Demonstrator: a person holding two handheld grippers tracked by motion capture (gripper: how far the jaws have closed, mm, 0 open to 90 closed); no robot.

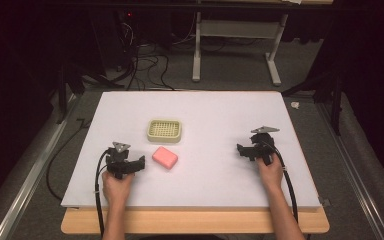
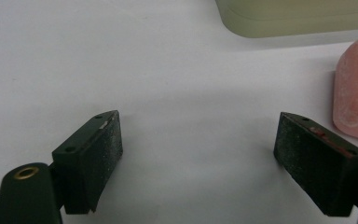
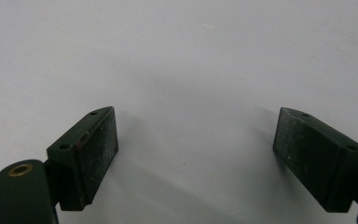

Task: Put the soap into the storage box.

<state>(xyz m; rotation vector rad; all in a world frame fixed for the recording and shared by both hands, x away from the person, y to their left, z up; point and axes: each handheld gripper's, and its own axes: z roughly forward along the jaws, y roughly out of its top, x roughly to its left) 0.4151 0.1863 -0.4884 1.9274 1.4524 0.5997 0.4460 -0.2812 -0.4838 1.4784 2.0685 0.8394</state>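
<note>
Rectangular pink soap bar point(image 1: 165, 157): pink, whitish streaks on surface. Rectangular pale yellow-green plastic soap dish point(image 1: 164, 130): grid pattern on top. Flat white table board point(image 1: 215, 170): white, light wood edge. Black left gripper point(image 2: 198, 149), black right gripper point(image 3: 196, 149): speckled dark pads.

We list: matt white table surface point(image 2: 168, 70) between the jaws; waxy pink soap bar point(image 2: 356, 93), scuffed white, beside the right-hand jaw; smooth cream plastic dish point(image 2: 298, 18) beyond; dusty matt-black pads point(image 2: 109, 144).
</note>
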